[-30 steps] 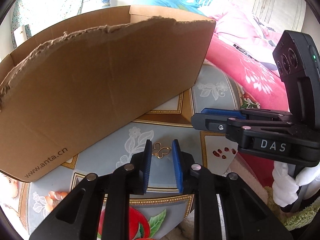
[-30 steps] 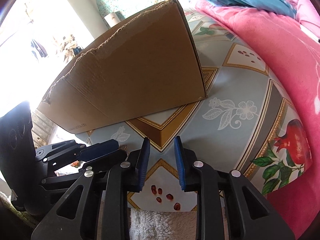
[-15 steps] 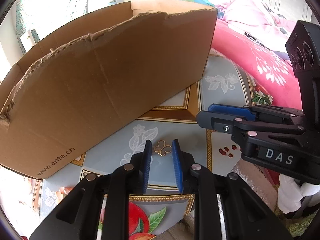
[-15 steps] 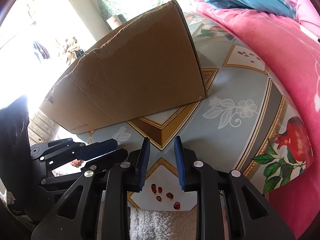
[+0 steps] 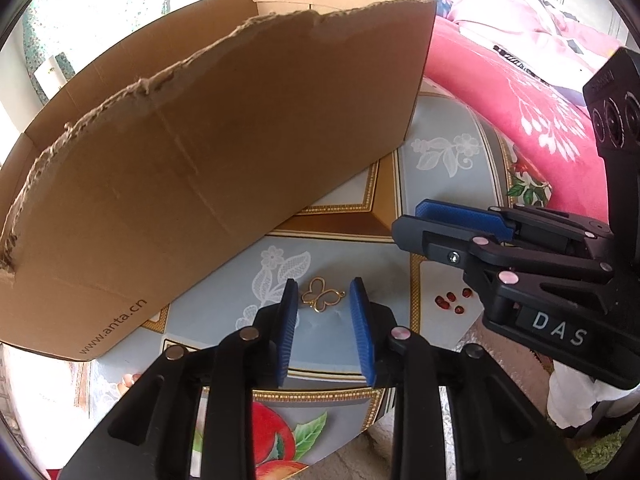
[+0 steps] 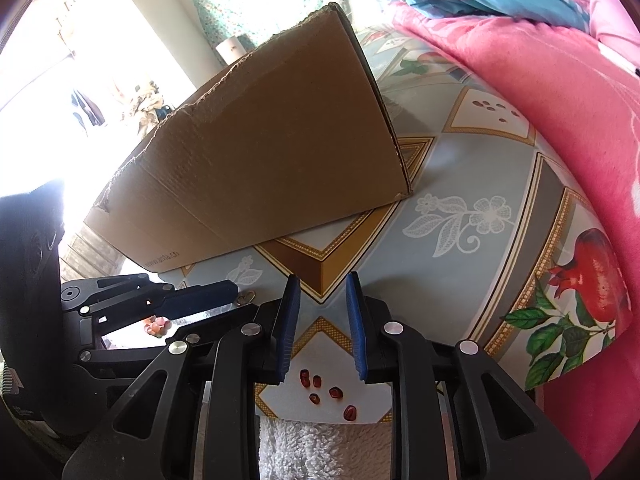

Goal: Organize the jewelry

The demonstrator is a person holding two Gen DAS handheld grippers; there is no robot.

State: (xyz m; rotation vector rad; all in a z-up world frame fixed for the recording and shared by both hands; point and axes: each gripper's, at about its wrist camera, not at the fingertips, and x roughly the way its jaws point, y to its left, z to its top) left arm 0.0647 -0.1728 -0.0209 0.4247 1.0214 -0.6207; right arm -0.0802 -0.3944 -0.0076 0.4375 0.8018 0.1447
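A small gold butterfly pendant (image 5: pixel 322 299) lies flat on the flowered tablecloth (image 5: pixel 448 152). My left gripper (image 5: pixel 323 285) points down at it with a blue pad on either side. Its jaws are opening and the pads (image 5: pixel 362 320) do not touch the pendant. The right wrist view shows that same left gripper (image 6: pixel 239 300) at lower left, with the pendant (image 6: pixel 247 297) just past its tips. My right gripper (image 6: pixel 323 280) hovers over the cloth, its jaws closing slightly with nothing between them. It also reaches in from the right in the left wrist view (image 5: pixel 408 222), apart from the pendant.
A big torn-edged cardboard box (image 5: pixel 224 152) stands on the table just behind the pendant. Pink bedding (image 6: pixel 540 92) lies along the table's right side. A white towel (image 6: pixel 320 448) hangs at the near edge. Red pomegranate seeds (image 6: pixel 324 392) dot the cloth under my right gripper.
My left gripper has tilted further down and its jaws have widened around the pendant, which lies where it was. The right gripper has stayed in place, its jaws a touch narrower.
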